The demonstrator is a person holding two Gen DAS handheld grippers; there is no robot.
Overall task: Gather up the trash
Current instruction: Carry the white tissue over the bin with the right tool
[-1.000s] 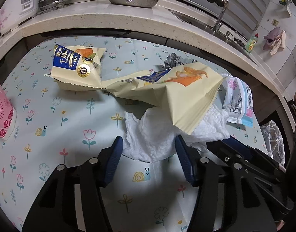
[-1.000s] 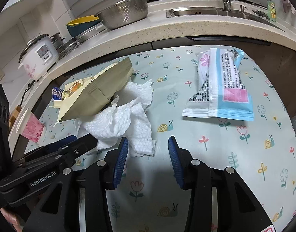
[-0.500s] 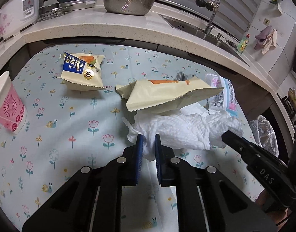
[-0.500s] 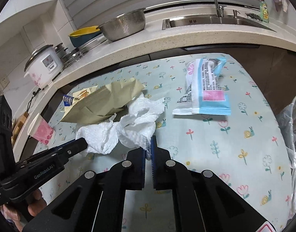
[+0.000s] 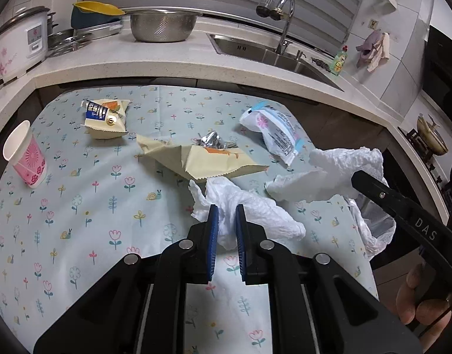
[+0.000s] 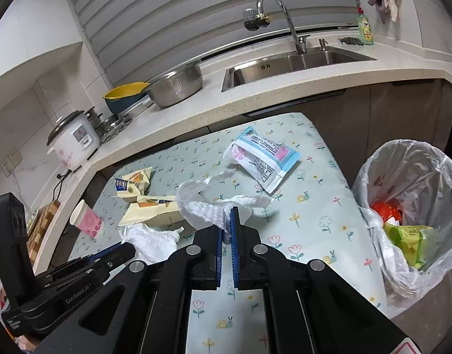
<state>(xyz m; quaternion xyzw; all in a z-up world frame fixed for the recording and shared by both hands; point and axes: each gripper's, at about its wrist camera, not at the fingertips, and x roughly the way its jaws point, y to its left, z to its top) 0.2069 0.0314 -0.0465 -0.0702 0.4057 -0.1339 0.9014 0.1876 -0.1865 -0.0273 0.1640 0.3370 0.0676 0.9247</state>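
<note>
1. The left gripper [image 5: 226, 221] was clamped on a crumpled white paper towel [image 5: 255, 209], held clear of the flowered tablecloth [image 5: 78, 221] near the table's front edge.
2. The right gripper [image 6: 226, 230] was closed on a second paper towel [image 6: 208, 206], which hung in a loose, trailing strip above the cloth toward the right edge.
3. The bin [image 6: 408, 206], lined with a clear plastic bag, stood just off the table's right edge and already held red and green wrappers.
4. Left on the cloth were a torn cream snack bag [image 5: 202, 159] at the middle, a smaller cream packet [image 5: 106, 118] toward the far left corner, a blue-and-white wrapper [image 5: 279, 135] toward the far right, and a pink paper cup [image 5: 28, 159] at the left edge.
5. The risk appeared to lie in the thin pinches: each gripper seemed to hold only a fold, so a quick swing toward the bin could let a towel tear or slip free onto the floor.
6. The right towel's dangling tail could also snag the bag's rim and drape outside the bin, and the liner looked slack enough to be dragged inward.
</note>
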